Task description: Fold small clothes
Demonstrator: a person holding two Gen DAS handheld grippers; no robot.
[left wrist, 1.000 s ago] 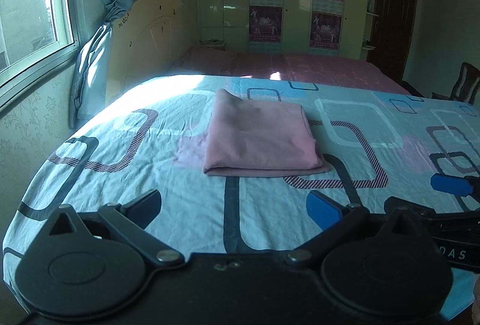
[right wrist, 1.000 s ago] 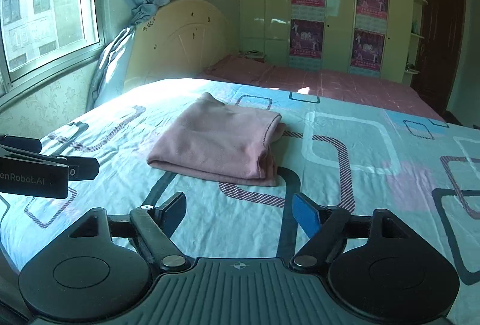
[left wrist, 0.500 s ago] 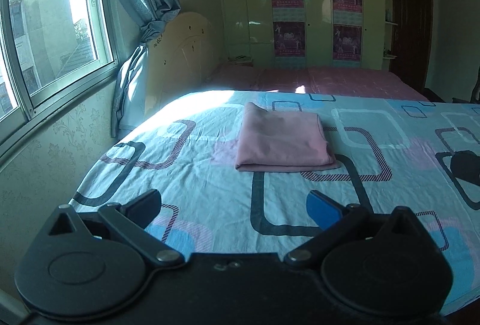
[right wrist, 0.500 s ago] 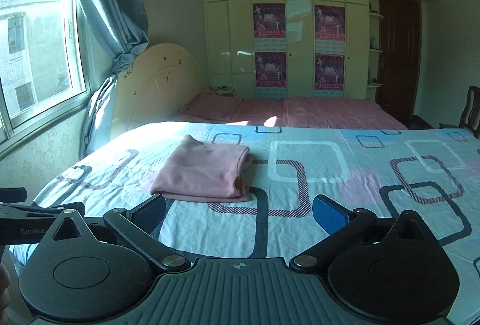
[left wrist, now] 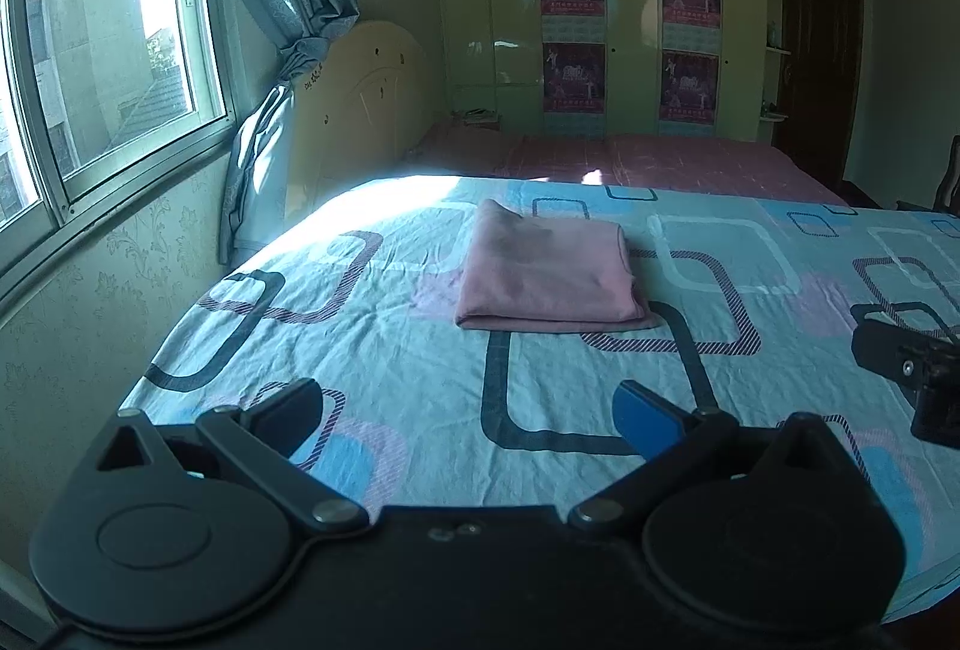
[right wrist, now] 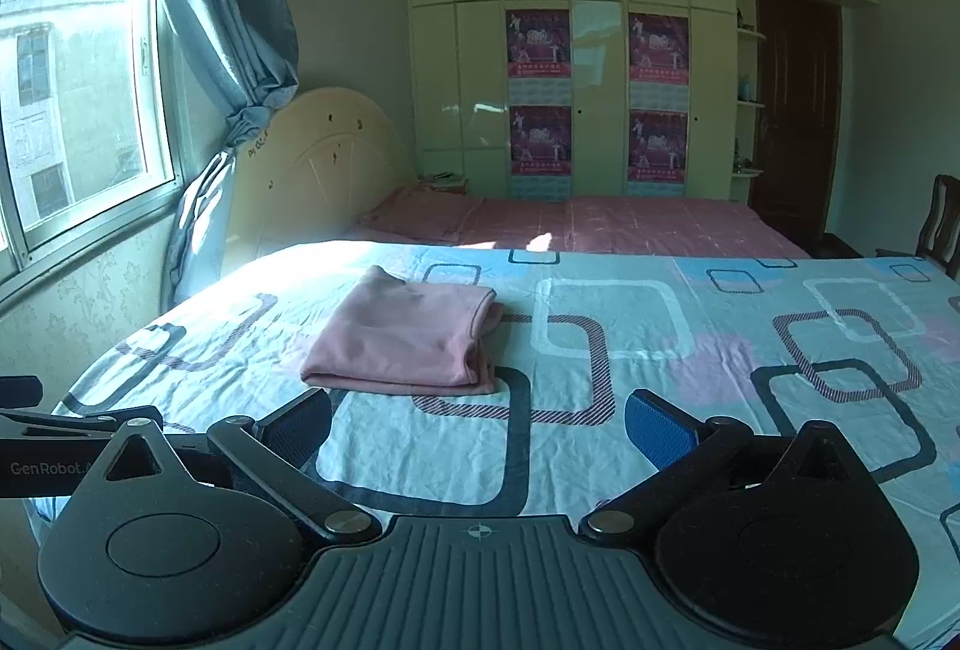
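Observation:
A pink garment (left wrist: 547,270) lies folded into a flat rectangle on the patterned light-blue bed sheet (left wrist: 384,362). In the right wrist view the same folded garment (right wrist: 408,335) sits ahead and slightly left. My left gripper (left wrist: 468,413) hangs open over the near part of the sheet, well short of the garment, nothing between its fingers. My right gripper (right wrist: 477,425) is open wide, also back from the garment and empty. Part of the right gripper's body (left wrist: 912,368) shows at the right edge of the left wrist view.
A window (right wrist: 72,98) and blue curtain (right wrist: 234,50) line the left wall. A cream headboard (right wrist: 312,170) and a second bed with a pink cover (right wrist: 600,224) lie beyond. Wardrobe doors with posters (right wrist: 600,98) fill the back wall. A wooden chair (right wrist: 942,224) stands at the right.
Both grippers have pulled back and risen away from the folded garment, which now looks smaller and farther. The right gripper's fingers have spread wider. The garment has not moved.

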